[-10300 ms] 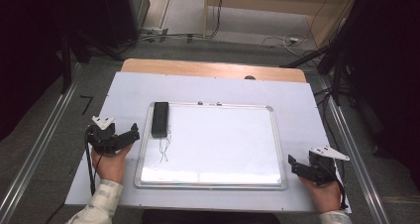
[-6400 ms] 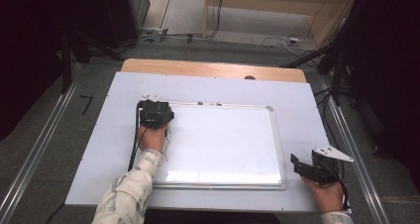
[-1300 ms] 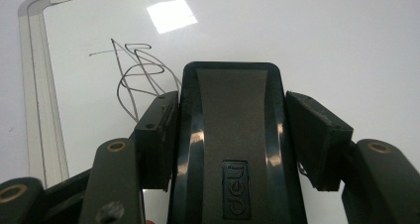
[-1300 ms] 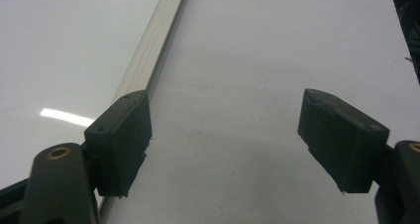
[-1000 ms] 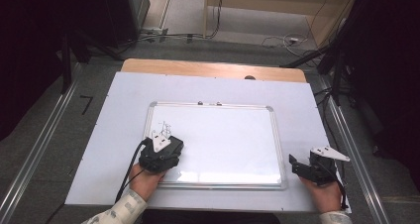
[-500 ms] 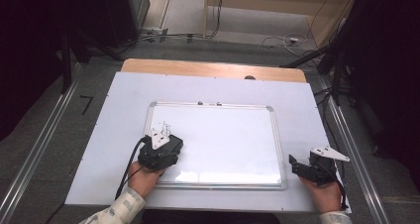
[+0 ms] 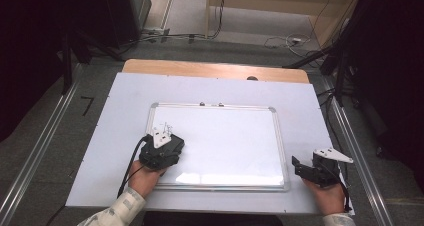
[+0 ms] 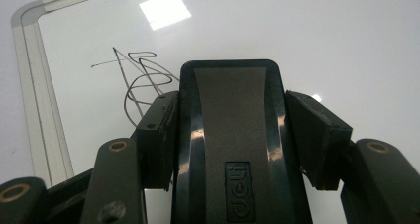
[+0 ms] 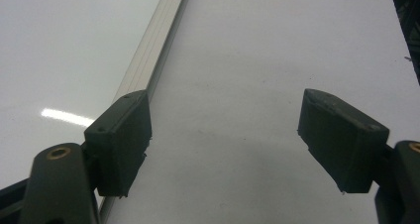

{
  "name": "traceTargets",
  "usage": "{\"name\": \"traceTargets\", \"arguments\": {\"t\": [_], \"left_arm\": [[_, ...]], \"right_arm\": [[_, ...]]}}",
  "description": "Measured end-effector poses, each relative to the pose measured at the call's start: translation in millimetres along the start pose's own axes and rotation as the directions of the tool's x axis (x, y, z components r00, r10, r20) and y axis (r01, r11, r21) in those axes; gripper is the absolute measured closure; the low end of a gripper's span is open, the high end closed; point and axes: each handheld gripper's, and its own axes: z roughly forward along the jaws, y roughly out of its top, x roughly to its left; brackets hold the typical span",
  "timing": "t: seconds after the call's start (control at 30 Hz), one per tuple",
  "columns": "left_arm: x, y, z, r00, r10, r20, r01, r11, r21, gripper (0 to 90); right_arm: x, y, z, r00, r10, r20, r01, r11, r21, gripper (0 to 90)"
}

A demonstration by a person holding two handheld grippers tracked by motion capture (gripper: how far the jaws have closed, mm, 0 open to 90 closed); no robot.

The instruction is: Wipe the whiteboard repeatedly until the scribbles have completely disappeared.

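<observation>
My left gripper (image 7: 161,151) hovers over the near left part of the whiteboard (image 7: 215,106), shut on a black board eraser (image 8: 233,154). The eraser stands lengthwise between the two pads (image 8: 158,135), which press on its sides. Just beyond its tip lies a thin black scribble (image 8: 141,80), also seen as a scribble (image 7: 167,129) in the high view near the board's left edge. My right gripper (image 7: 301,167) rests on the white mat right of the board, open, with nothing between its fingers. In the right gripper view the right gripper (image 9: 228,144) points along the board's frame (image 9: 153,65).
The whiteboard lies on a white mat (image 7: 115,116) that covers the table, with a wooden strip (image 7: 210,68) at the far edge. Metal rails (image 7: 45,141) run along both sides. Cables (image 7: 280,38) lie on the floor beyond.
The eraser that lay at the board's far left corner is now in my left gripper, brought to the near left. Over the last second that gripper barely shifted. The right gripper stayed put.
</observation>
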Motion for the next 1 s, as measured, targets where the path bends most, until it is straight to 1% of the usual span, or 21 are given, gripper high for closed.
{"name": "traceTargets", "arguments": {"t": [0.23,0.4,0.43,0.73,0.87,1.0], "left_arm": [[4.8,1.9,2.1,1.0000,0.003,-0.005,-0.003,1.0000,0.004,41.9],[10.7,3.7,4.5,0.9999,0.003,-0.011,-0.003,1.0000,0.004,41.9],[12.0,4.0,5.2,0.9999,-0.002,-0.013,0.002,1.0000,0.001,42.0],[22.7,7.2,8.7,0.9995,-0.002,-0.032,0.002,1.0000,0.008,41.9],[27.1,8.2,10.2,0.9991,-0.007,-0.042,0.008,0.9999,0.008,41.9],[28.7,8.5,10.7,0.9988,-0.018,-0.046,0.018,0.9998,0.008,41.8]], "right_arm": [[0.1,-0.2,0.0,1.0000,0.002,0.000,-0.002,1.000,0.003,19.7],[0.0,-0.4,0.1,1.0000,0.002,-0.001,-0.002,1.000,0.003,19.6],[0.1,-0.4,0.1,1.0000,0.003,-0.002,-0.003,1.000,0.003,19.7],[-0.4,-0.7,0.5,1.0000,0.002,-0.001,-0.002,1.000,0.006,19.7],[-0.3,-0.8,0.6,1.0000,0.002,-0.001,-0.002,1.000,0.006,19.6],[-0.3,-0.8,0.6,1.0000,0.002,-0.001,-0.002,1.000,0.007,19.6]]}}
